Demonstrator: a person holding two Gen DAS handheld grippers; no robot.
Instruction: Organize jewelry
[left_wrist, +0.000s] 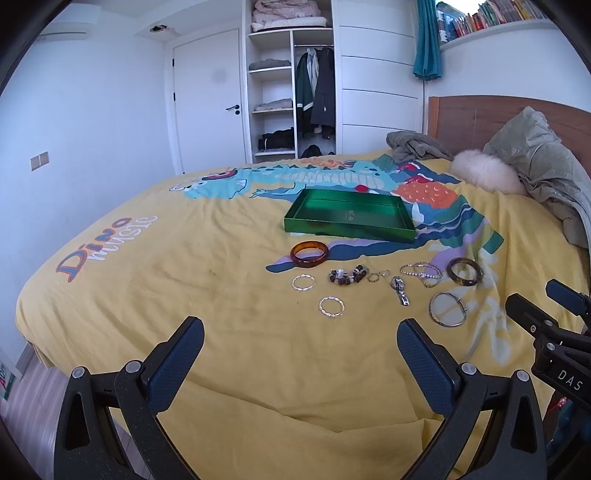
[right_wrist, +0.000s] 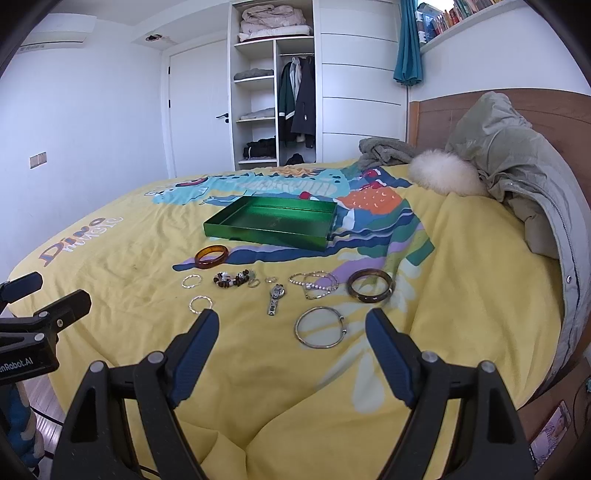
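Showed matte black plastic throughout, faintly speckled, on the left gripper (left_wrist: 301, 338). Carried two broad fingers faced with dark blue textured pads (left_wrist: 424, 365), dimpled like grip rubber. Had round silver pivot pins at each knuckle and triangular cut-outs in the arms behind. Matched it part for part on the right gripper (right_wrist: 291, 330). Bore white lettering too: "DAS" on the right unit's body, "nRobot.AI" on the left's.
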